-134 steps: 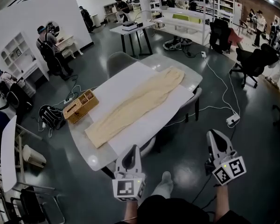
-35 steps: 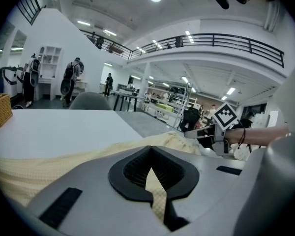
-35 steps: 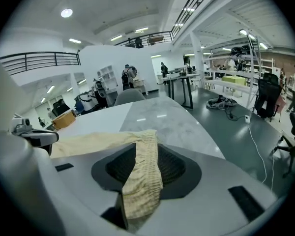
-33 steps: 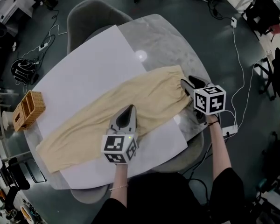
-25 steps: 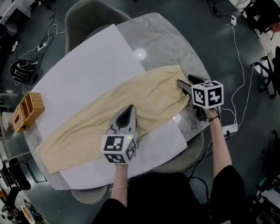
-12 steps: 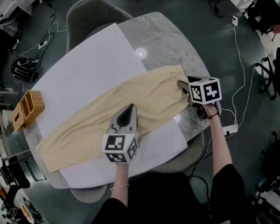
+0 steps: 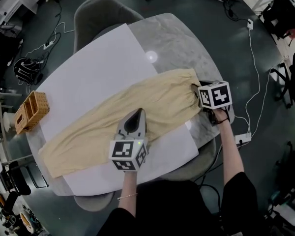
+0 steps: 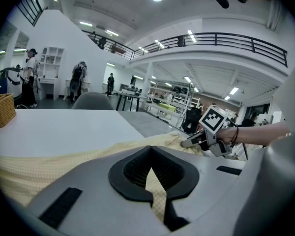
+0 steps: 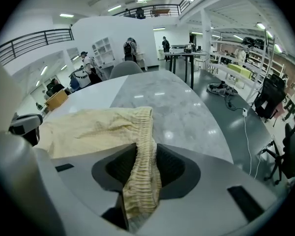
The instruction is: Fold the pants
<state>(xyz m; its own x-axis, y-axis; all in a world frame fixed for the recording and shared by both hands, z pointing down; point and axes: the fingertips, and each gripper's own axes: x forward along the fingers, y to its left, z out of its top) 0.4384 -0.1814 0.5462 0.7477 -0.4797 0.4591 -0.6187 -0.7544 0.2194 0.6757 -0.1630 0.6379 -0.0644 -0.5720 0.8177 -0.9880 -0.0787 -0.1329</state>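
Pale yellow pants (image 7: 137,102) lie stretched diagonally over a white sheet (image 7: 88,63) on the marble table (image 7: 172,38), legs at the lower left and waistband at the right. My left gripper (image 7: 136,113) rests on the pants' near edge at mid-length. In the left gripper view (image 8: 155,191) its jaws are nearly together with a thin strip of the fabric pinched between them. My right gripper (image 7: 195,89) is at the waistband's right end. Its jaws (image 9: 140,181) are closing, and the gathered elastic waistband (image 9: 145,132) is bunched between them.
A wicker basket (image 7: 31,112) stands at the table's left end. A grey chair (image 7: 98,16) is tucked in at the far side and another (image 7: 206,156) below the right corner. Cables and a power strip (image 7: 242,137) lie on the dark floor to the right.
My right gripper has tipped down onto the waistband's end and its jaws have drawn in around it. The left gripper has stayed where it was.
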